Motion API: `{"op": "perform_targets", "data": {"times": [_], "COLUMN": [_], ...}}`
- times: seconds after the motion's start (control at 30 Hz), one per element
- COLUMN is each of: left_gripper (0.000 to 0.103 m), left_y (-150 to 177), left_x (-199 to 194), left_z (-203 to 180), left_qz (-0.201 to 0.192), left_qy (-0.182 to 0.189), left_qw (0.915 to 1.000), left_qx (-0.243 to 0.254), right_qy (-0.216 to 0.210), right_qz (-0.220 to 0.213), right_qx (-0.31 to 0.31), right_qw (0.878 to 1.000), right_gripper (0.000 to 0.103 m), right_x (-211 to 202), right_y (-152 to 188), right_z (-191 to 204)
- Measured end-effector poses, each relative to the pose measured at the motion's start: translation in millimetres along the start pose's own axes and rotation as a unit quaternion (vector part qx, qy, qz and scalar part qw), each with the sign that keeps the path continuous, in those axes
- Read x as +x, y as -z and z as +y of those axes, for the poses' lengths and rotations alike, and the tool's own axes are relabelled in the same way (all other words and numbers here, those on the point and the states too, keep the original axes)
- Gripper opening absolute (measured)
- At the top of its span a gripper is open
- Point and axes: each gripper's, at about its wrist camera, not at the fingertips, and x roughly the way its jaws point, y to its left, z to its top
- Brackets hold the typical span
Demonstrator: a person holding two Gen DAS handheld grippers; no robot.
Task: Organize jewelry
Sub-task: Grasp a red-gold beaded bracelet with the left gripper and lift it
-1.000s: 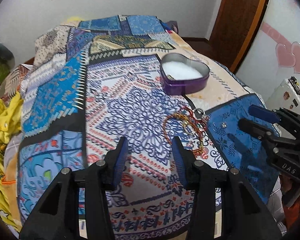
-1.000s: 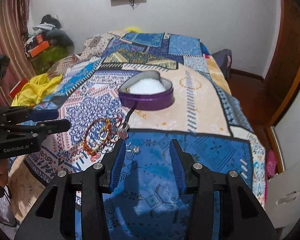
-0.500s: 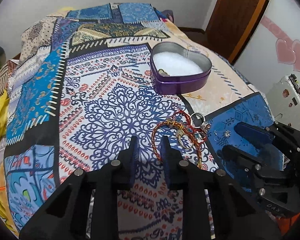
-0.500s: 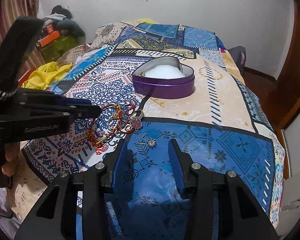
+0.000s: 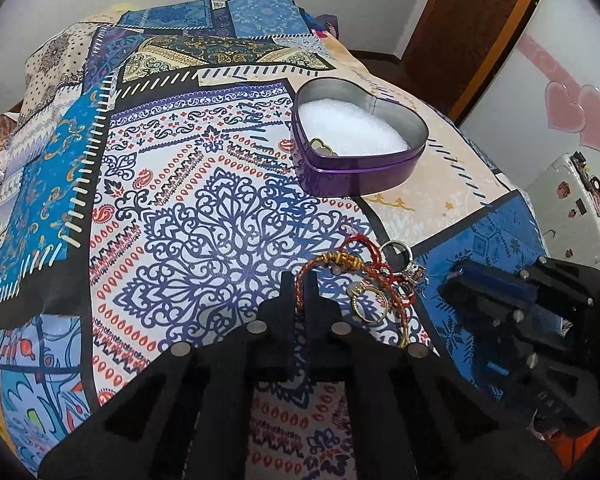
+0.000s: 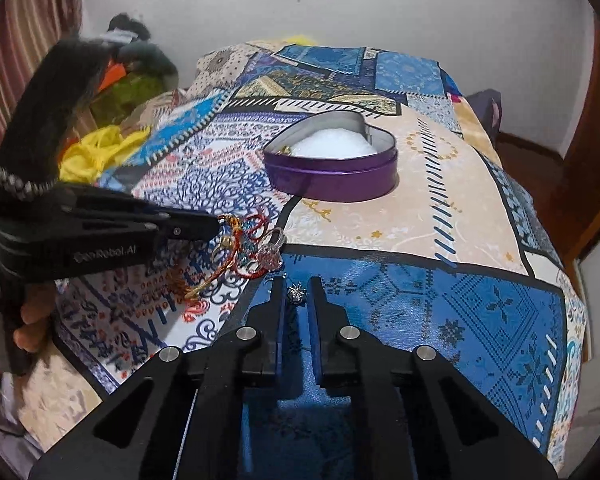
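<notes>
Nearest: your right gripper (image 6: 296, 294), jaws narrowed round a small silver earring (image 6: 297, 293) on the blue patch; actual contact can't be told. Left gripper (image 5: 299, 286) pinched the red-gold thread bracelet (image 5: 332, 266) at the pile w/ gold ring (image 5: 370, 300), on the bedspread (image 5: 180, 200). Farther: purple heart tin (image 5: 360, 172), one gold piece (image 5: 320, 146) inside; most left. Earring showed only in right view; tin's contents clearer in left view.
</notes>
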Motion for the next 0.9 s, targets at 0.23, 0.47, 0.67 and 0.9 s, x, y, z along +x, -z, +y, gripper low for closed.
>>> {"op": "perform_targets", "data": {"times": [0.23,0.47,0.67,0.9], "left_gripper": [0.001,0.001,0.001,0.001], "left_y": [1,-3,-10,-20], "left_x": [-17,-55,-79,-94], "left_z": [2,-7,-15,-21], "left_qz": [-0.023,-0.072,-0.104,-0.131], "left_qy": [-0.008,-0.026,-0.036,-0.034], "left_qw": [0.9997,0.9971,0.9938,0.9906], "left_qx": [-0.01,0.007,0.015,0.016], "right_qy": [0.005,0.013,0.019,0.027], "right_qz": [-0.026,-0.051,-0.07,-0.092], "right_qx": [0.015,0.02,0.02,0.013], "right_qw": [1.0,0.998,0.997,0.995], "right_gripper": [0.009,0.009,0.009,0.009], "right_x": [-17,-33,-45,-53], "right_y": [-10,-19,-26,-37], "right_z": [-8,-9,-10,-8]}}
